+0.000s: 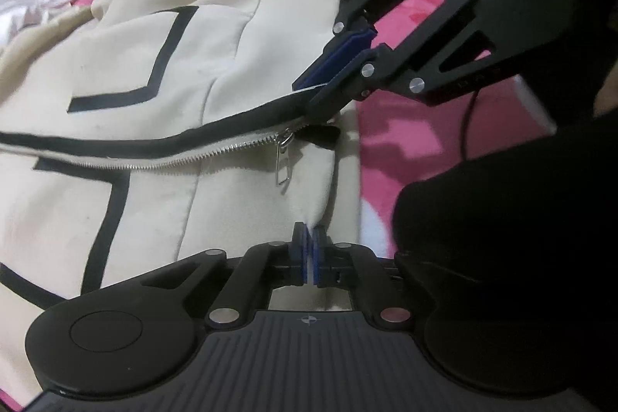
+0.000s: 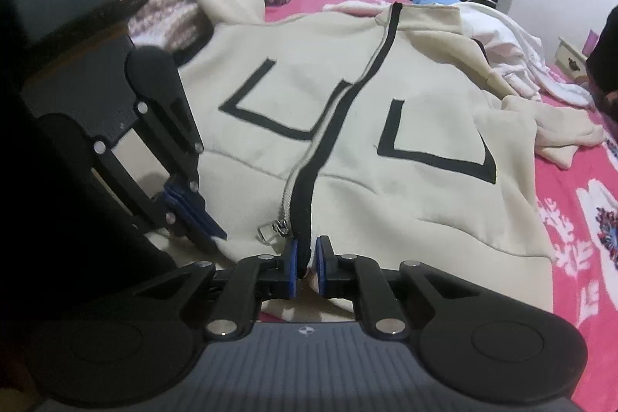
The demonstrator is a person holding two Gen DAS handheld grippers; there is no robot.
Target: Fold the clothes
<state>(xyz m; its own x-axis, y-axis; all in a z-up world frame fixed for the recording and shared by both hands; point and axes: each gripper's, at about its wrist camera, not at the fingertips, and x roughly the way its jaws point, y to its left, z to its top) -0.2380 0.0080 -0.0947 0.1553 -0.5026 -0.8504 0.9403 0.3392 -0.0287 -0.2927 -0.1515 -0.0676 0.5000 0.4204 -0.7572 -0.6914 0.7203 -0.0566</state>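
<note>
your left gripper (image 1: pixel 310 250) clamps the hem of the cream zip jacket (image 1: pixel 162 64); your right gripper (image 2: pixel 306 257) pinches its black zipper placket (image 2: pixel 309 172) on the pink blanket (image 2: pixel 579 172).

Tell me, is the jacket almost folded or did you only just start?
Only just started. Done: the cream jacket lies spread flat on the pink blanket, zipped up except near the hem. In hand: the left gripper pinches the hem edge, and the right gripper is shut on the black zipper strip at the bottom. Left: no fold shows yet, and the sleeves are not tucked in.
</note>
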